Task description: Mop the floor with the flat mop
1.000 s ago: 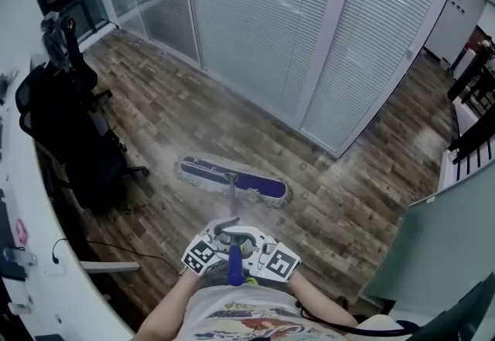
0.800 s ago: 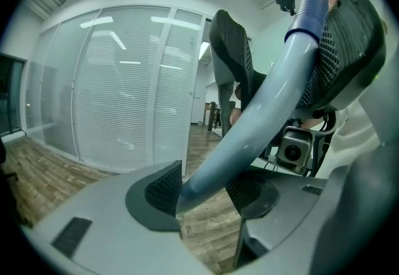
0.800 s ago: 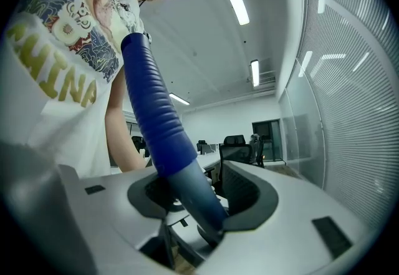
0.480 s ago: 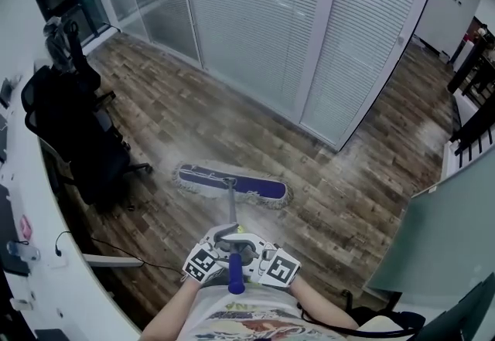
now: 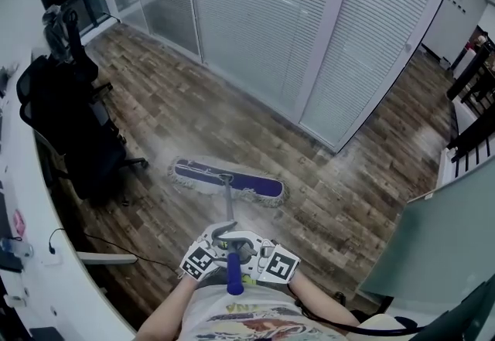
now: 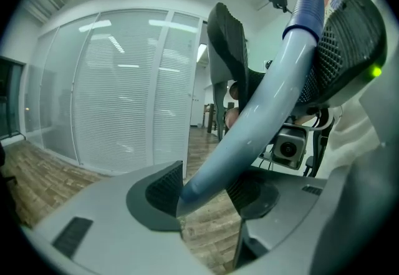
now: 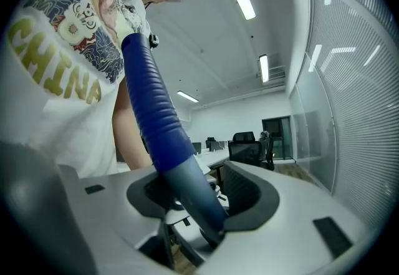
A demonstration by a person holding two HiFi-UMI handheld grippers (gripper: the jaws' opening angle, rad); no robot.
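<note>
The flat mop head (image 5: 227, 180), blue with a pale fringe, lies flat on the wooden floor (image 5: 162, 111) ahead of me. Its handle (image 5: 229, 212) runs back to my hands, and the blue grip end (image 5: 234, 276) sticks out toward my chest. My left gripper (image 5: 207, 256) and right gripper (image 5: 271, 260) sit side by side on it. In the left gripper view the pale handle (image 6: 268, 111) is clamped between the pads of the left gripper (image 6: 206, 189). In the right gripper view the blue grip (image 7: 156, 124) passes between the right gripper's (image 7: 193, 196) pads; those jaws have just been opening slightly, still touching it.
A black office chair (image 5: 73, 127) stands left of the mop head beside a white desk (image 5: 31, 254). Glass partitions with blinds (image 5: 309, 30) run diagonally behind the mop. Dark furniture (image 5: 476, 107) and a pale panel (image 5: 441, 239) are on the right.
The mop head has slid a little to the left across the floor. Both grippers stayed together on the handle.
</note>
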